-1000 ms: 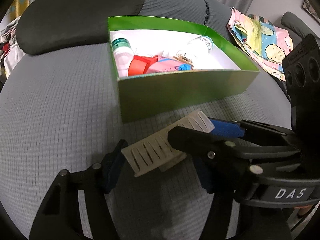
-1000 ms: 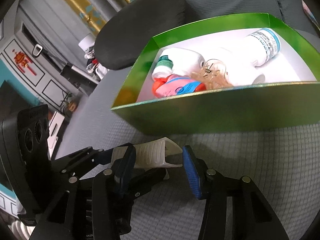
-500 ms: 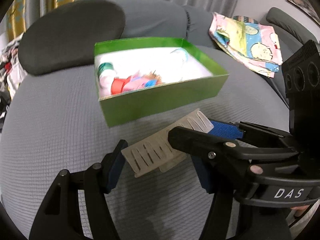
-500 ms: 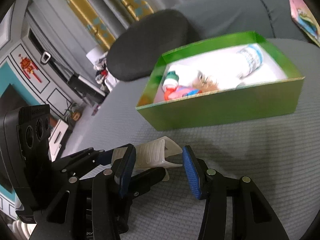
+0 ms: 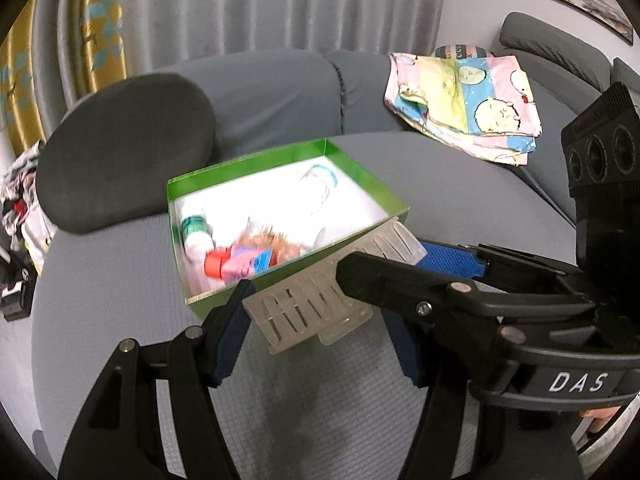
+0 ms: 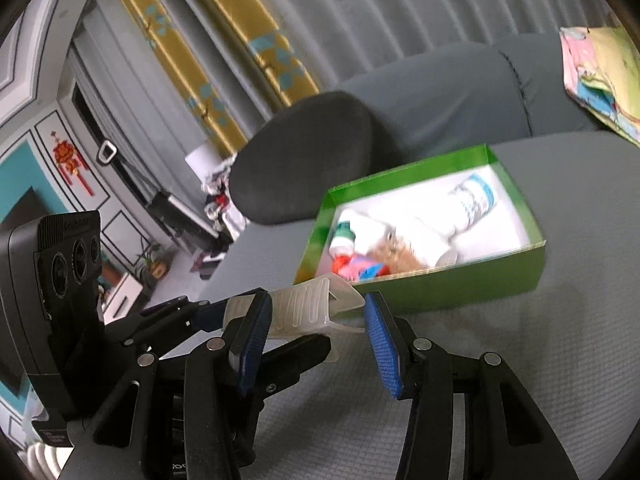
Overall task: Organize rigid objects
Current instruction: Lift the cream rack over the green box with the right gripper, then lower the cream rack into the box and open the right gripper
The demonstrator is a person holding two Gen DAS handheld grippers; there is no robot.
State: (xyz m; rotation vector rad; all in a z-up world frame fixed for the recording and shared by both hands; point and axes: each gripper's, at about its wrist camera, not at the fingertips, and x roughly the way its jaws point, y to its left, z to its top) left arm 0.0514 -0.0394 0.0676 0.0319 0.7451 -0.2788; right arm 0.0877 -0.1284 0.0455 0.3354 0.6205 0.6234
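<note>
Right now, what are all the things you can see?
box: one, green outside and white inside, on the sofa seat
green-capped bottle: one, white, lying in the box
teal-label bottle: one, white, lying in the box
red-capped tube: one, pink and blue, near corner of the box, blurred
clip: one, see-through white, in the air in front of the box, held by both claws
cushion: one, dark grey, behind the box
cloth: one, folded, pink, yellow and blue cartoons, on the sofa at the right
sofa: one, grey
curtains: grey and gold, behind the sofa
left claw: one, black with blue pads, on the clip
right claw: one, black with blue pads, on the clip
</note>
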